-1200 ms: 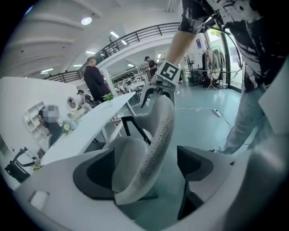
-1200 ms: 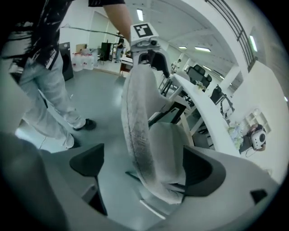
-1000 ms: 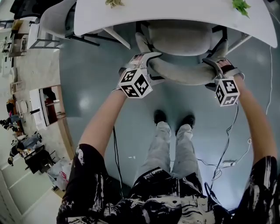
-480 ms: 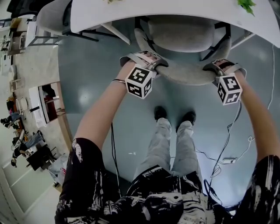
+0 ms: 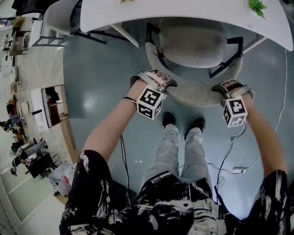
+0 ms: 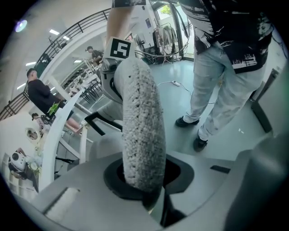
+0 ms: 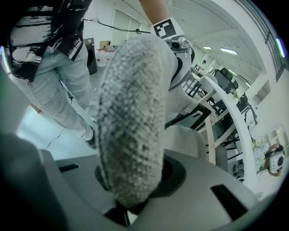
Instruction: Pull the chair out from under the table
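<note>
The chair [image 5: 190,43] stands in front of the person. Its backrest [image 5: 193,94] is nearest the person and its seat faces the worktop [image 5: 183,10]. The far edge of the seat lies at the near edge of the worktop; the rest of the seat is out from under it.

The left tool [image 5: 161,82] pinches the top rim of the backrest at its left end. The right tool [image 5: 223,89] pinches the same rim at its right end. The two tools are well apart, with the curved rim running between them. The person's shoes [image 5: 183,124] stand just behind the backrest.

The head view shows both tools, the whole chair and the worktop together, but the hands and marker cubes cover the jaws. It also shows a cable [image 5: 229,160] on the floor to the person's right and a plant [image 5: 255,5] on the worktop.

The left gripper view shows the grip itself. The padded rim stands between the jaws and fills the gap, with both jaws pressed against it. The right tool's cube shows at the far end of the rim. This view also shows people [image 6: 38,92] beyond the worktop.

The right gripper view shows the rim clamped in the same way, with the left tool's cube at the rim's far end.
</note>
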`<move>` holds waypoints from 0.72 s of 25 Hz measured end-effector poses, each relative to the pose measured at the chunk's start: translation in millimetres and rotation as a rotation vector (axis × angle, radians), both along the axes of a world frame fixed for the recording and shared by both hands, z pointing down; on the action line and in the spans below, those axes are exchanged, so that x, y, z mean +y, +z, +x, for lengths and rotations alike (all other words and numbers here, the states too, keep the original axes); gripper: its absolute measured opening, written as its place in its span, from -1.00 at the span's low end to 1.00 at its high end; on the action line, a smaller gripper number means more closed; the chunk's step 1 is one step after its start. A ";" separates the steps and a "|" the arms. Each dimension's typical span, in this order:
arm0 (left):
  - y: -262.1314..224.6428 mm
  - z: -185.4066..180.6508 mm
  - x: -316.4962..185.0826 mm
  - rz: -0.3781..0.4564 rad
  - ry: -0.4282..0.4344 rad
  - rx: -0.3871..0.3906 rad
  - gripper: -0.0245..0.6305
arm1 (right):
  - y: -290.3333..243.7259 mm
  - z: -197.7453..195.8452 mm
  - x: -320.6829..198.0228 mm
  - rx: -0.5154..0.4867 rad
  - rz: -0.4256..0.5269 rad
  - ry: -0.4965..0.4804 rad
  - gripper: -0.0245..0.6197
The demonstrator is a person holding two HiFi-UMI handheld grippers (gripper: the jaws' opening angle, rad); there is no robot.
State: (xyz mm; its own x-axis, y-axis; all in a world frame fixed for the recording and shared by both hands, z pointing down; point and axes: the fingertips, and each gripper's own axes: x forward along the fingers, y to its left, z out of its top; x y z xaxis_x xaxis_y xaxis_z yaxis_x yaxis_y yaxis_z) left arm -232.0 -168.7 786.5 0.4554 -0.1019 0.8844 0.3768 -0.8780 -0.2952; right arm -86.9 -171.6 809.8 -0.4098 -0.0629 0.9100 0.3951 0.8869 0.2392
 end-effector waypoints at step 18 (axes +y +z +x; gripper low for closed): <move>-7.3 18.9 174.3 -0.032 -0.024 0.012 -0.76 | -4.2 17.6 172.6 0.009 -0.002 -0.008 -0.74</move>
State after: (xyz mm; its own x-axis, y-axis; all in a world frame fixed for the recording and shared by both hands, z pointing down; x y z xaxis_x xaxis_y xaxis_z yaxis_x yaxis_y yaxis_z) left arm -213.0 5.5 779.2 0.4634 -0.0842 0.8821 0.3524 -0.8958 -0.2706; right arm -69.3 1.0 805.6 -0.4017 -0.0577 0.9140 0.4045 0.8842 0.2336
